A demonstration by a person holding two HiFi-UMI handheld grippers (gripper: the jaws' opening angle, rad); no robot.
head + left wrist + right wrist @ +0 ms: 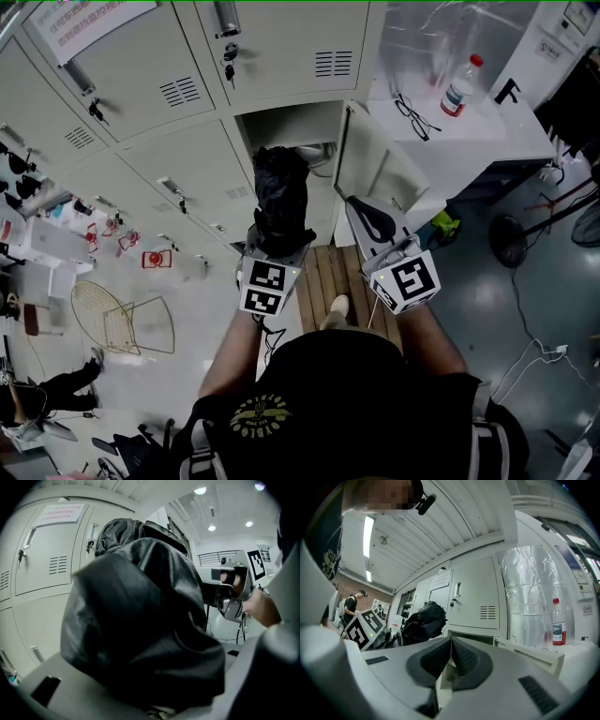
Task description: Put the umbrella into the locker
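While the left gripper (278, 246) is pinching the lower part of the black, folded fabric umbrella (281, 192) between its two jaws, the bundle is standing up and away from the jaws, pointing towards the open compartment of the pale grey metal locker (292, 125). In the left gripper view the crumpled black fabric is filling the whole space between the grey jaws, pressing against both. In the head view the umbrella's far end is lying over the lower edge of the opening; whether it is crossing the threshold cannot be told. The compartment's grey door (364, 155) is hanging open on the right of the opening.

The right gripper (373, 223) is hovering just beside the umbrella, on its right, near the open door. Its ribbed dark pads (461, 657) are pressing together with nothing between them. Both grippers are sitting above a slatted wooden bench (330, 274).
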